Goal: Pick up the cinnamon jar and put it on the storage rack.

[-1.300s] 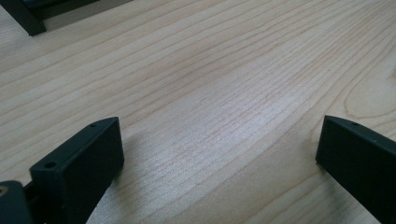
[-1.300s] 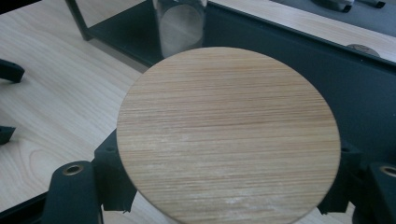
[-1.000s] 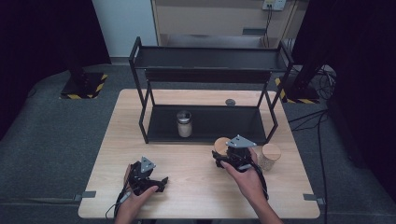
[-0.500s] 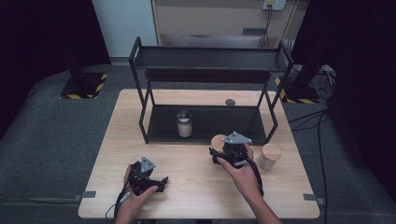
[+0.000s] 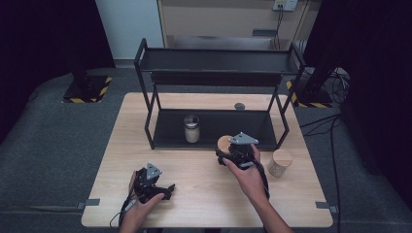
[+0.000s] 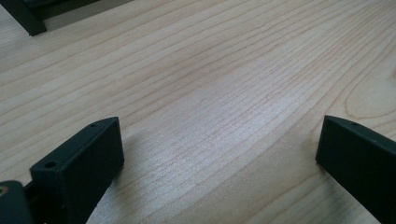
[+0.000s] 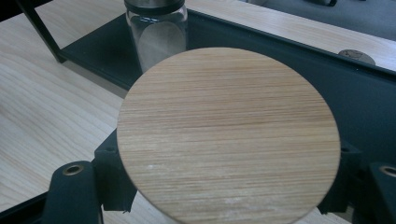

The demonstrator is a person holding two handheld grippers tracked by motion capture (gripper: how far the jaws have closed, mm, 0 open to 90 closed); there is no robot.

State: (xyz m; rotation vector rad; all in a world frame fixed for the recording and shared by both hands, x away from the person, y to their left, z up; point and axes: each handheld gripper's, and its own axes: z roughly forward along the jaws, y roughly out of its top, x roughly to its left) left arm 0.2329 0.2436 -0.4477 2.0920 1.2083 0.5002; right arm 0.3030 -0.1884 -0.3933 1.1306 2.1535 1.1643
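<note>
My right gripper [image 5: 227, 155] is shut on a jar with a round wooden lid [image 5: 224, 143], holding it just in front of the black rack's lower shelf [image 5: 218, 127]. In the right gripper view the wooden lid [image 7: 229, 140] sits between the two jaws of my right gripper [image 7: 229, 186]. A glass jar with a metal lid [image 5: 191, 128] [image 7: 156, 32] stands on the lower shelf, just beyond and to the left. My left gripper [image 5: 164, 190] [image 6: 219, 154] rests open on the bare table near the front edge, with nothing between its jaws.
A second wooden-lidded jar [image 5: 281, 162] stands on the table to the right of my right hand. The two-tier black rack [image 5: 218, 60] takes up the back half of the table. A small dark disc [image 5: 239, 106] [image 7: 356, 56] lies behind it.
My right gripper has carried the wooden-lidded jar a little left and forward, toward the rack's lower shelf. The left gripper has stayed put.
</note>
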